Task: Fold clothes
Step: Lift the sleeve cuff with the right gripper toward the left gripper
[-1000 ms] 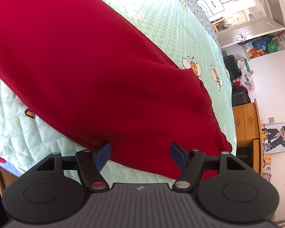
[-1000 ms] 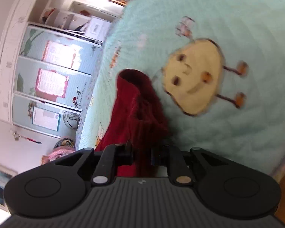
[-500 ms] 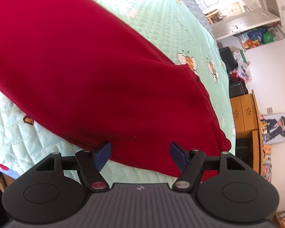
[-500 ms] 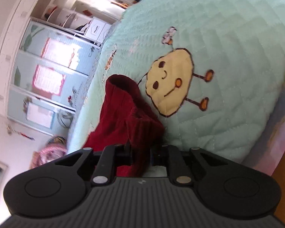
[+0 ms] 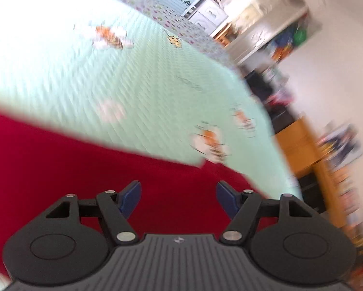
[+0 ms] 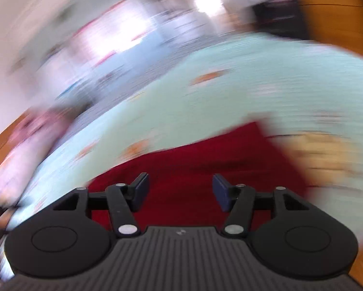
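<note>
Red garment (image 5: 89,169) lies lengthwise across quilt (image 5: 133,84).

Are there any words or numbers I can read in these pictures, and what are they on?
No text can be read.
Small emblem on the left tool body: a mark, not words.
Small emblem on the right tool body: also no words.
Posters on the cabinet doors: too blurred.
Picture on the wall: too blurred.
Quilt: cartoon bees only, no letters.

No readable text, labels or numbers in either view. Both frames are motion-blurred; the wall picture (image 5: 341,143) and cabinet doors (image 6: 113,38) show only smeared colour, nothing legible.
</note>
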Demonstrator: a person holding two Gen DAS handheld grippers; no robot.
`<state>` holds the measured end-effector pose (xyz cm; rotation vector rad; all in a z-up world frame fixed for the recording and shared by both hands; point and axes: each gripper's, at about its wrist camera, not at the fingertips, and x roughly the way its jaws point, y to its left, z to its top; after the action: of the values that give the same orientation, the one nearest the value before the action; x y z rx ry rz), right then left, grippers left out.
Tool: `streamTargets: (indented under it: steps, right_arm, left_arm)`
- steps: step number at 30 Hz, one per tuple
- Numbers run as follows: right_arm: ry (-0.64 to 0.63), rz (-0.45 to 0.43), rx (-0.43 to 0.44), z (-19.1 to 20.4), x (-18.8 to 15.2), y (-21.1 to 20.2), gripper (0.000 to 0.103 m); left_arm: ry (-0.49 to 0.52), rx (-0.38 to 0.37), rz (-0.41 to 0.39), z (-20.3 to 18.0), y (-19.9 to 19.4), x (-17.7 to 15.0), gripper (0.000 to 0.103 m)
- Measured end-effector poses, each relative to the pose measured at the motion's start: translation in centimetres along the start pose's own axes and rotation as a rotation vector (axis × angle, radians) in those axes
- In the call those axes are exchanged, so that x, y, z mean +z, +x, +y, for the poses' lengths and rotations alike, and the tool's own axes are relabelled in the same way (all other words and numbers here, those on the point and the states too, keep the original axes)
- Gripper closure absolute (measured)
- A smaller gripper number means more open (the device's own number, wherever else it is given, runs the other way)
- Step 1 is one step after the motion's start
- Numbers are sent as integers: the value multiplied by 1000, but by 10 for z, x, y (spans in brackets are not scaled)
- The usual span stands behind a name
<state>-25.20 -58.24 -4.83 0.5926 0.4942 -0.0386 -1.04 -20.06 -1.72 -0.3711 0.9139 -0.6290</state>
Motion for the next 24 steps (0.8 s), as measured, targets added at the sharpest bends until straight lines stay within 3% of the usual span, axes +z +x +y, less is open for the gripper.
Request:
streamTargets:
  steps: [4, 7, 11, 17, 20, 24]
  right_arm:
    - [-83, 208, 404, 49, -7, 95, 43]
    - [-58, 297, 610, 65, -12, 145, 43]
    - [23, 272, 616, 54, -8, 174, 41]
    - [6, 328, 553, 42, -21, 177, 41]
    - [13, 349, 534, 37, -26, 176, 41]
    - [-15, 336, 584, 29, -33, 173, 40]
  left_arm:
    - [241, 39, 11, -14, 42, 22, 32]
    - [425, 57, 40, -15, 72, 28, 32]
    - [667, 97, 55, -19, 97, 20, 32]
    - [839, 101, 94, -34, 123, 19, 32]
    - [952, 53, 109, -52, 126, 20, 32]
    - [1079, -8, 145, -60, 133, 19, 32]
